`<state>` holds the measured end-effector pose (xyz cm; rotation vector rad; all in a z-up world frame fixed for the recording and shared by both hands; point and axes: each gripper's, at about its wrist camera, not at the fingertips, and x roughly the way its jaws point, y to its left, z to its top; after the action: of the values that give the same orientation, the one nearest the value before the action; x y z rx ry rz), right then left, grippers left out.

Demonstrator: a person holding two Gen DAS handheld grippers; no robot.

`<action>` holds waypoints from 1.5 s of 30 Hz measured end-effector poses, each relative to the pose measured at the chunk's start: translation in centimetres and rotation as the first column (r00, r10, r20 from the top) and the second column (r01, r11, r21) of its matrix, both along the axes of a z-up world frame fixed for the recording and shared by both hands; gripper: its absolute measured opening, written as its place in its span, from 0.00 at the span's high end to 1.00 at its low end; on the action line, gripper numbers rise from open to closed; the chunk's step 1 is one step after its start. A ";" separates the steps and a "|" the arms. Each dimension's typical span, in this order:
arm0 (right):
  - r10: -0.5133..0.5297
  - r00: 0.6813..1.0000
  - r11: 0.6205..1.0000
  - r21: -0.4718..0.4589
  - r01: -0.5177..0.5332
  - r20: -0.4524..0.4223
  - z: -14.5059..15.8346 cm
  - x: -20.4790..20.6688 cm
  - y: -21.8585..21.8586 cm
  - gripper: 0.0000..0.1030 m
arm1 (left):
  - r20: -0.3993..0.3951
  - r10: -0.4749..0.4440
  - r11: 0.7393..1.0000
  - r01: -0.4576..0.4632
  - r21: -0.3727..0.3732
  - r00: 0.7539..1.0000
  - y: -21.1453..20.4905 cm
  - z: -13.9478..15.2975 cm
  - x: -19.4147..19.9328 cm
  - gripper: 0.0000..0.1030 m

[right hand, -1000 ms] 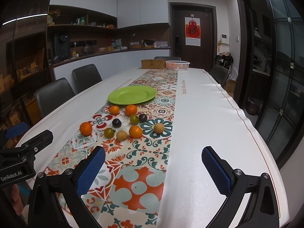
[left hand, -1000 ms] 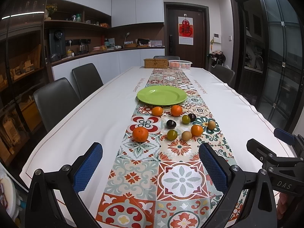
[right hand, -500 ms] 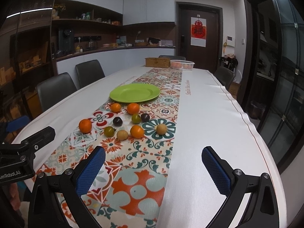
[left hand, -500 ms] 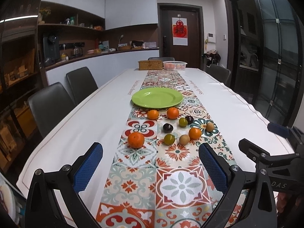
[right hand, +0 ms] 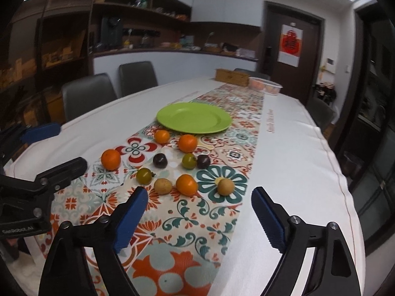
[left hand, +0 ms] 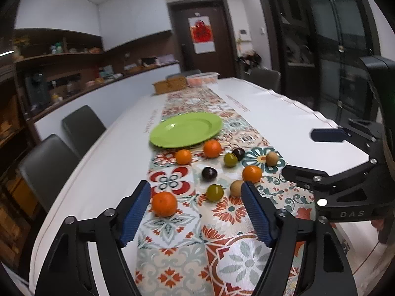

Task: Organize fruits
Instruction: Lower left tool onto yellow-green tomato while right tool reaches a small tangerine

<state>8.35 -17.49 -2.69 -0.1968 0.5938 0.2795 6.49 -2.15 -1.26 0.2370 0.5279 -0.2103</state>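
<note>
An empty green plate [left hand: 185,129] [right hand: 194,117] sits on the patterned table runner [left hand: 222,251]. Several small fruits lie loose in front of it: oranges, dark plums, green and tan fruits. My left gripper [left hand: 196,212] is open and empty; the nearest orange [left hand: 164,203] lies just beyond its left fingertip, and a tan fruit [left hand: 237,187] lies by its right fingertip. My right gripper [right hand: 198,218] is open and empty, just short of an orange [right hand: 187,184] and a tan fruit [right hand: 225,186]. Each gripper shows at the side of the other's view.
The long table has a white cloth [right hand: 296,153]. A wicker box [left hand: 169,85] and a clear tub of fruit [left hand: 202,79] stand at the far end. Dark chairs [left hand: 84,125] line the left side.
Both grippers have moved forward and down toward the fruits, which now lie close to the fingertips. The jaws look a little narrower but remain open. No fruit has moved.
</note>
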 end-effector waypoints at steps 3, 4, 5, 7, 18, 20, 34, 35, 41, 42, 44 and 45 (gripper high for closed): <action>0.030 0.999 0.999 -0.012 -0.030 -0.042 -0.6 1.5 0.3 0.27 | -0.045 -0.036 0.999 0.036 -0.004 0.998 -0.1 -0.6 1.6 0.36; 0.038 0.998 0.999 -0.011 -0.039 -0.057 -0.7 1.8 0.4 0.28 | -0.059 -0.052 0.999 0.052 -0.007 0.997 -0.2 -0.8 2.0 0.38; 0.052 0.996 0.999 -0.014 -0.053 -0.079 -1.0 2.4 0.5 0.31 | -0.080 -0.068 0.998 0.068 -0.002 0.994 -0.3 -1.1 2.6 0.42; 0.069 0.991 0.997 -0.026 -0.072 -0.112 -1.6 3.4 0.8 0.34 | -0.107 -0.090 0.996 0.091 0.011 0.990 -0.7 -1.5 3.4 0.45; 0.123 0.954 0.987 -0.068 -0.147 -0.273 -3.5 7.4 1.9 0.52 | -0.249 -0.154 0.982 0.176 0.068 0.956 -1.7 -3.2 7.5 0.62; 0.128 0.945 0.985 -0.075 -0.157 -0.300 -3.8 7.9 2.1 0.54 | -0.270 -0.165 0.980 0.189 0.068 0.949 -1.8 -3.4 8.0 0.63; 0.167 0.902 0.968 -0.106 -0.226 -0.399 -5.6 9.7 3.2 0.64 | -0.392 -0.189 0.968 0.237 0.077 0.900 -2.6 -5.8 10.4 0.69; 0.166 0.902 0.969 -0.107 -0.225 -0.399 -5.7 9.8 3.2 0.64 | -0.399 -0.188 0.969 0.235 0.074 0.898 -2.6 -6.0 10.6 0.69; 0.160 0.903 0.972 -0.094 -0.214 -0.399 -5.8 10.5 3.2 0.64 | -0.432 -0.180 0.975 0.219 0.041 0.884 -2.7 -6.6 11.4 0.72; 0.160 0.902 0.973 -0.090 -0.213 -0.401 -5.9 10.5 3.2 0.65 | -0.435 -0.178 0.976 0.216 0.039 0.882 -2.8 -6.7 11.5 0.72; 0.161 0.901 0.974 -0.080 -0.210 -0.402 -6.0 10.8 3.2 0.65 | -0.438 -0.173 0.977 0.210 0.036 0.882 -2.8 -6.8 11.6 0.73; 0.160 0.902 0.975 -0.077 -0.207 -0.400 -6.0 10.9 3.2 0.65 | -0.439 -0.171 0.978 0.205 0.032 0.882 -2.8 -6.9 11.7 0.73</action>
<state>19.23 -14.27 -8.66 -0.3157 0.9950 0.4745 18.21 -4.93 -8.14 0.3206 0.9616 -0.4394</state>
